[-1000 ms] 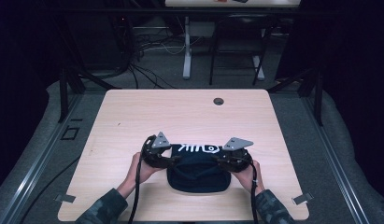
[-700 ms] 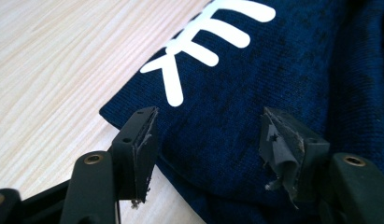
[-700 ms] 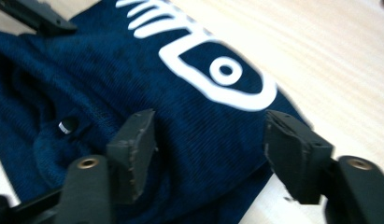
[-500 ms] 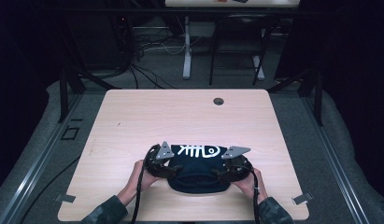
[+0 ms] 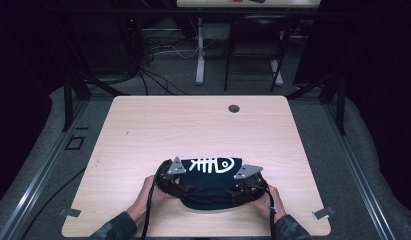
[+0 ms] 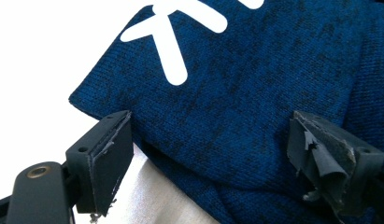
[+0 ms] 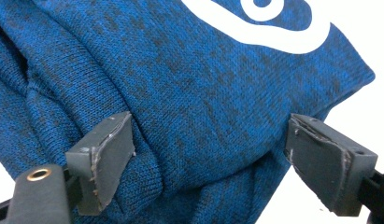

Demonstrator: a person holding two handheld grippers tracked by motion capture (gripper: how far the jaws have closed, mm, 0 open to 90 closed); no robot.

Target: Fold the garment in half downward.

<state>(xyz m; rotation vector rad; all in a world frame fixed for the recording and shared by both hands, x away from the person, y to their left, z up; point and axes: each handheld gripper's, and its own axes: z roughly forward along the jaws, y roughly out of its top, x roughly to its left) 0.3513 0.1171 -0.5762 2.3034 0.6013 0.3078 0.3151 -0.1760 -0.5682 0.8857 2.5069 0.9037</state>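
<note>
Bare table [image 5: 143, 125], grommet hole [image 5: 234, 108] well beyond sweater [image 5: 208, 182]

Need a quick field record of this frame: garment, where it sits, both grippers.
garment: dark blue knit garment, folded, white fish-skeleton print on top
location: near edge of the wooden table, between the person's hands
left gripper: jaws have just been opening; they stand wide apart with the cloth between them, pads not pressing
right gripper: same, jaws just opened, cloth between them unpinched
other: round hole near the table's far edge
</note>
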